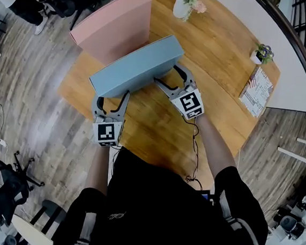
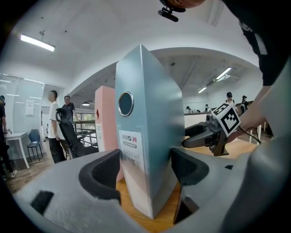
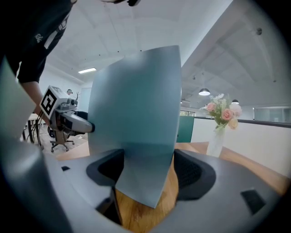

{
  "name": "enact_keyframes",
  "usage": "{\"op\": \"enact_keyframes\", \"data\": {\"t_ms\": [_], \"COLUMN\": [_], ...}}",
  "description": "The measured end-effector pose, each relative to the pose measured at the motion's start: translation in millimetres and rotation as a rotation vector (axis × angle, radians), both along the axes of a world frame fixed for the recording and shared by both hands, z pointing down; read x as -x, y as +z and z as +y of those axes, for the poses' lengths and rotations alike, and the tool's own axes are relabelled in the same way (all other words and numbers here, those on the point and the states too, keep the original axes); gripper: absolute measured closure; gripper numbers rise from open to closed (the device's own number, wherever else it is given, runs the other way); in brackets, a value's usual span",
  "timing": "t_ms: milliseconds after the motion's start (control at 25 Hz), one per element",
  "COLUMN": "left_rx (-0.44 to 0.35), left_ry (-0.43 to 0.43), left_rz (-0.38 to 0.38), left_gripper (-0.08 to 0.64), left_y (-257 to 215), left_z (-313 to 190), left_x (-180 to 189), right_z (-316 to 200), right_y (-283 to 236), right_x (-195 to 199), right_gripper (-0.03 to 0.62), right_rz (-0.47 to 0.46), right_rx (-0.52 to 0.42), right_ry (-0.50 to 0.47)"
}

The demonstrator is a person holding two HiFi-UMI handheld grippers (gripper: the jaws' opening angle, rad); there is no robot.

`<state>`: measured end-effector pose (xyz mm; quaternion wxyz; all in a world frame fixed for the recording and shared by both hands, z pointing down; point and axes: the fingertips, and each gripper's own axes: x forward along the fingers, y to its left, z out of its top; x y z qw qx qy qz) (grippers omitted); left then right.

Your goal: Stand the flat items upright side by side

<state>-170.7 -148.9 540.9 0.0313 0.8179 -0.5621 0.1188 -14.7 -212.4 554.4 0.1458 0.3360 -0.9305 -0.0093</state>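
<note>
A blue box file (image 1: 137, 66) stands upright on the wooden table (image 1: 157, 133). A pink file (image 1: 116, 27) stands close behind it, side by side with it. My left gripper (image 1: 111, 95) straddles the blue file's left end. In the left gripper view the spine with its round hole (image 2: 145, 127) sits between the open jaws (image 2: 145, 166), and the pink file (image 2: 104, 118) shows behind. My right gripper (image 1: 171, 76) straddles the other end. In the right gripper view the file (image 3: 136, 113) stands between the open jaws (image 3: 148, 168), its corner skewed.
A white vase of pink flowers (image 1: 185, 4) stands at the table's far edge. A small potted plant (image 1: 262, 53) and a patterned book (image 1: 257, 91) lie at the right end. People and office chairs (image 2: 57, 127) stand on the floor to the left.
</note>
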Motion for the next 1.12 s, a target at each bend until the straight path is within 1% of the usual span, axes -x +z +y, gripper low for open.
{"op": "enact_keyframes", "data": {"t_ms": [80, 240, 320, 520, 720, 1120], "left_rx": [-0.019, -0.029, -0.033, -0.023, -0.032, -0.024], "left_ry": [-0.010, -0.009, -0.015, -0.027, -0.041, -0.087], "left_rz": [0.002, -0.028, -0.030, -0.043, -0.041, -0.080], "left_gripper": [0.202, 0.204, 0.204, 0.204, 0.202, 0.190], "left_y": [-0.5, 0.8, -0.2, 1.9, -1.4, -0.2], "left_z": [-1.9, -7.9, -12.5, -23.3, -33.2, -52.7], "left_x": [-0.5, 1.8, 3.5, 6.7, 13.2, 21.0], "right_z": [-3.7, -11.3, -15.1, -27.9, -37.8, -57.4], "right_y": [-0.2, 1.2, 1.3, 1.9, 0.7, 0.9], "right_x": [0.7, 5.1, 6.6, 10.2, 17.6, 26.6], "right_gripper": [0.245, 0.247, 0.249, 0.249, 0.249, 0.249], "right_rz": [0.002, 0.012, 0.011, 0.007, 0.011, 0.016], "right_rx": [-0.001, -0.009, -0.012, -0.021, -0.031, -0.043], "right_ry": [-0.001, -0.004, 0.001, 0.003, -0.003, -0.007]}}
